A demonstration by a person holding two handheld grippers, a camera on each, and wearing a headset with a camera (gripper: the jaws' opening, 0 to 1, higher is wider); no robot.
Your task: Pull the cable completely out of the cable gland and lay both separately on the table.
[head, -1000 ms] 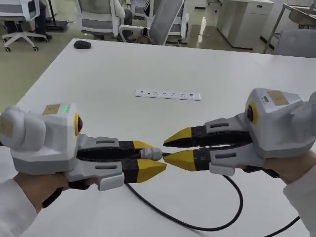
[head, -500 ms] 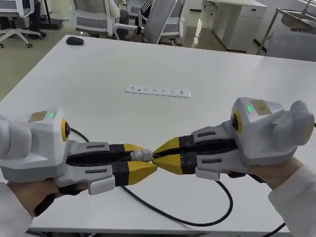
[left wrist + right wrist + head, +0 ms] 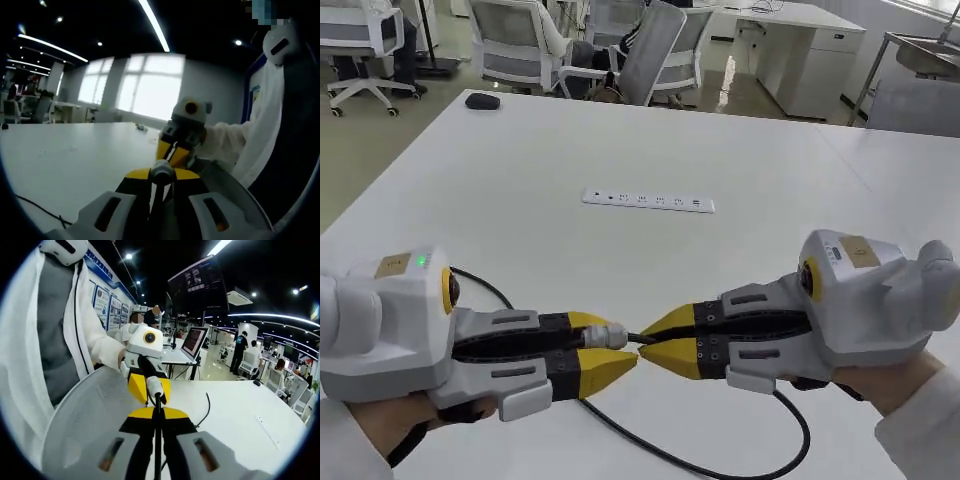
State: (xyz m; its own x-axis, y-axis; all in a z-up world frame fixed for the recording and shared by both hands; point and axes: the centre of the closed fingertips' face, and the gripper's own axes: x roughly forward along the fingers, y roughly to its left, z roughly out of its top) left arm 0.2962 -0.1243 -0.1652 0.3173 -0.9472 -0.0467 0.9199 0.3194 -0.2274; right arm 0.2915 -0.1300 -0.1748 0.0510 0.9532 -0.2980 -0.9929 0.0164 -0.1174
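Observation:
A grey cable gland sits between the yellow tips of my left gripper, which is shut on it low over the white table. A black cable comes out of the gland. My right gripper is shut on it tip to tip with the left, and the cable then loops over the table behind. In the left gripper view the gland stands between my own jaws, with the right gripper just beyond. In the right gripper view the cable runs from my jaws up to the gland.
A white power strip lies mid-table and a black mouse sits at the far left corner. Office chairs stand past the far edge. More black cable trails behind the left gripper.
The head view has shifted. Both grippers keep their grips and stay tip to tip; the short stretch of cable between them looks the same.

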